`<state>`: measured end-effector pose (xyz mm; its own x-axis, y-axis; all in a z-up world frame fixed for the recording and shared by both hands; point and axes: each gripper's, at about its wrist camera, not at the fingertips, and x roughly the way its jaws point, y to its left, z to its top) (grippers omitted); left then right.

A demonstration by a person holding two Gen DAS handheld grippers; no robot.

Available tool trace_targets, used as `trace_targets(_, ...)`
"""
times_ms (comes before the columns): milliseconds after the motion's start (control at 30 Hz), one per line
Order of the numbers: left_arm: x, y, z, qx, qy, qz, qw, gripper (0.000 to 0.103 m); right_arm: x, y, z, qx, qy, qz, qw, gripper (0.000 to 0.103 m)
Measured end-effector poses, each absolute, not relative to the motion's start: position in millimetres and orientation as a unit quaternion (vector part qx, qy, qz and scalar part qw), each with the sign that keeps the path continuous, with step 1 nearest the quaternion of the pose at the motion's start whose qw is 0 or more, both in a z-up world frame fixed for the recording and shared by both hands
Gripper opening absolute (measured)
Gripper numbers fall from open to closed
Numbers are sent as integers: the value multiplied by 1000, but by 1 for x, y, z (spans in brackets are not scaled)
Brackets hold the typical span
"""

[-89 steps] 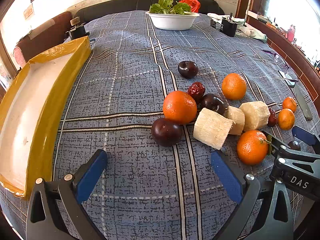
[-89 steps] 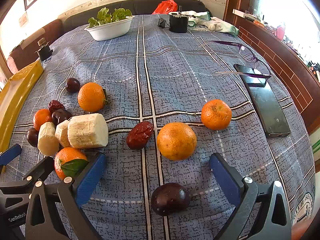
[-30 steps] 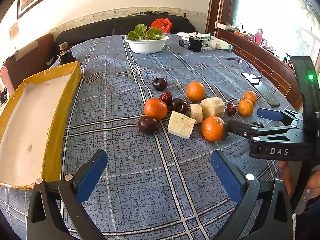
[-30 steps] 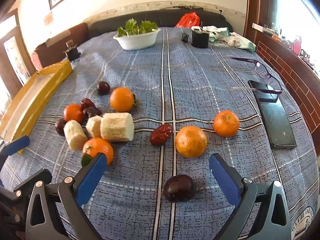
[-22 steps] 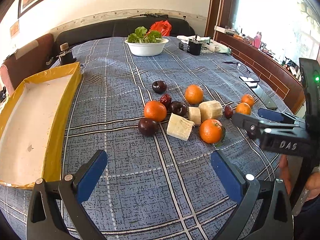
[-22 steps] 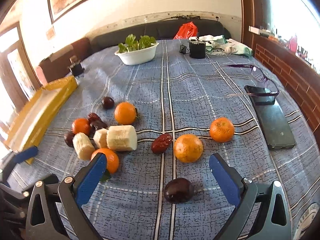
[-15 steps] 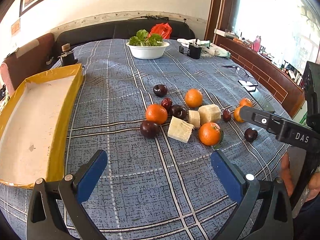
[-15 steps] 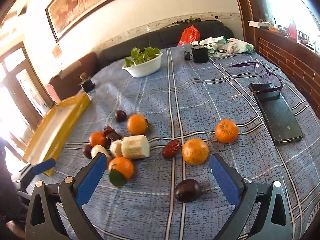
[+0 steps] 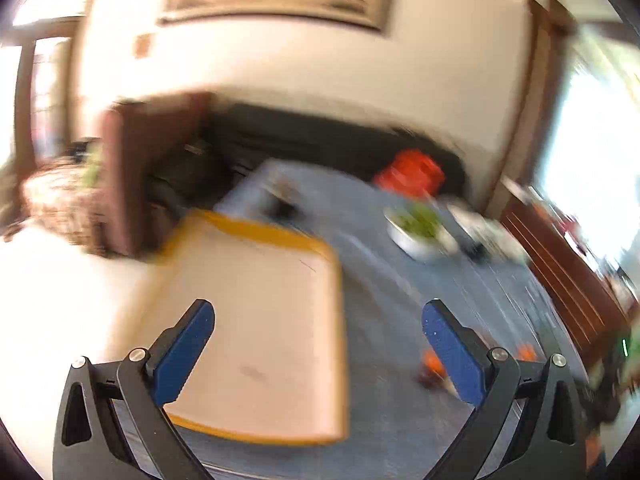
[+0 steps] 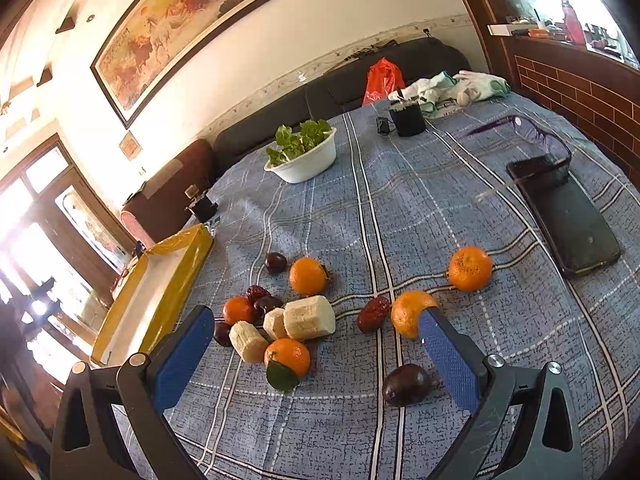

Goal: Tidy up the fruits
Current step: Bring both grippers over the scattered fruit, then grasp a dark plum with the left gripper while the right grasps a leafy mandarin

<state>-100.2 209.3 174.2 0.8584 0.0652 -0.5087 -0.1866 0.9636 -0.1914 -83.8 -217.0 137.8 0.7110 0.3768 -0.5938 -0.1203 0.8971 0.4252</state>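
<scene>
Both of your grippers were wide open and held nothing.

Your left gripper (image 9: pixel 318 342) was over the yellow tray (image 9: pixel 256 320), in a blurred view. Your right gripper (image 10: pixel 316 350) had its jaws apart above the fruits: oranges (image 10: pixel 470 268), plums (image 10: pixel 406 385), dates (image 10: pixel 373 313) and pale cut pieces (image 10: pixel 309 317) lay on the checked surface (image 10: pixel 400 208), right of the tray.

I am observing a cluster of fruit (image 10: pixel 280 320) lying mid-table on the tablecloth (image 10: pixel 400 208), right of the tray (image 10: pixel 160 280) at the left edge. A plum (image 10: pixel 406 385) is sitting nearest, between my right gripper's (image 10: pixel 310 344) fingers. The salad bowl (image 10: pixel 306 160) is standing behind the cluster; the phone (image 10: pixel 568 216) is lying far right, with glasses (image 10: pixel 520 128) behind it.
</scene>
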Motion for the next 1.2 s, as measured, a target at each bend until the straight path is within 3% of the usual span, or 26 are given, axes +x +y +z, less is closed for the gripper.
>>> trace_targets(200,-121,335,229,-154,225,256,928,103,-83,-218,146,184,347,147,908,103)
trace_targets(300,-129,352,234,-186,216,270,920,103,-81,-214,144,164,355,137,910,103)
trace_targets(567,-77,224,168,-139,306,25,942,103,-84,-206,135,83,408,116,902,103)
trace_targets(667,-64,171,129,-126,359,-71,922,103,-85,-206,130,65,420,111,899,94)
trace_targets(733,-62,137,106,-108,386,-115,909,103,-83,-206,126,62,428,118,894,81)
trace_targets(800,-55,106,92,-84,403,-138,901,98,-80,-204,120,65,440,127,887,72)
trace_targets(867,-47,77,75,-68,418,-153,893,87,-79,-202,117,73,444,141,882,65)
trace_targets(933,-37,64,66,-60,427,-147,890,80,-80,-200,117,78,440,150,882,64)
trace_targets(1000,-26,54,58,-41,439,-140,887,65,-83,-200,119,77,430,156,886,64)
trace_targets(1200,-11,37,36,-13,465,-151,872,56,-87,-199,120,76,418,172,889,64)
